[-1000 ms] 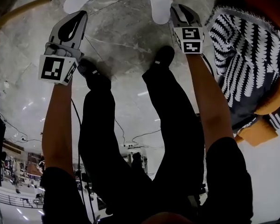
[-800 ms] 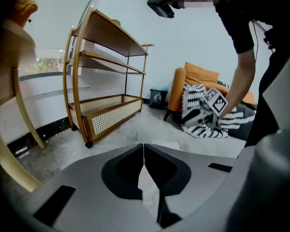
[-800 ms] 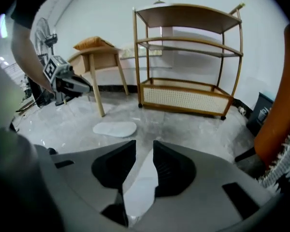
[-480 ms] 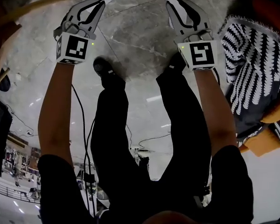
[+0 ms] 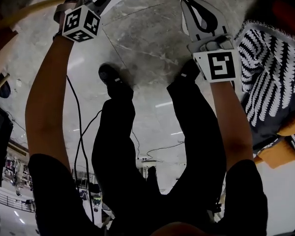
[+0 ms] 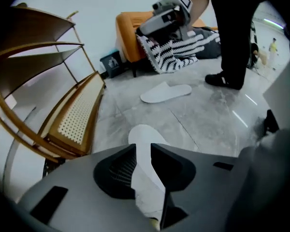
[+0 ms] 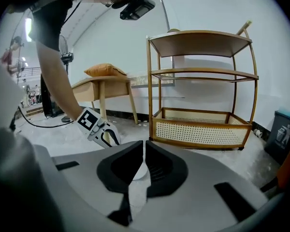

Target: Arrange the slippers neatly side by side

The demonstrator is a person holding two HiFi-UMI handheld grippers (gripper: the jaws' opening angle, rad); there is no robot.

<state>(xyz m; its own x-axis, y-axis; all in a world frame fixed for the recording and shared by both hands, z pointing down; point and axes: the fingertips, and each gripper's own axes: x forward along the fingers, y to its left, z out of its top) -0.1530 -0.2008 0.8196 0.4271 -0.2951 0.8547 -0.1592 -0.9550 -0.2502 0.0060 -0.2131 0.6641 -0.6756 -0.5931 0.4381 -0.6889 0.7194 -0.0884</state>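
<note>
A: 2 white slippers lie on the grey stone floor [image 6: 208,124]; they are well apart, not side by side.

B: Where is each?

A: The near slipper [image 6: 144,132] lies flat right under the left gripper [image 6: 143,145], beside the wooden rack [image 6: 72,115] with the cane shelf; the far slipper [image 6: 165,92] lies crosswise further out, toward the orange seat [image 6: 128,33] and the striped throw [image 6: 179,50].

B: Is the left gripper holding it?

A: No; its jaws have just been opening and now stand apart; the near slipper shows in the gap between them, but the pads do not press on it; it rests on the floor.

B: And the right gripper [image 7: 144,143]?

A: Its jaws have just been closing; they are drawn almost together, only a thin slit left, with nothing between them. In the head view its tip points at the end of the far slipper.

B: Anything else around?

A: The person's 2 legs in black trousers stand between the arms, black shoes on the floor; the right gripper view shows the rack's 3 levels and, behind the left gripper, a table [image 7: 99,86] with an orange cushion [image 7: 105,70] on it.
</note>
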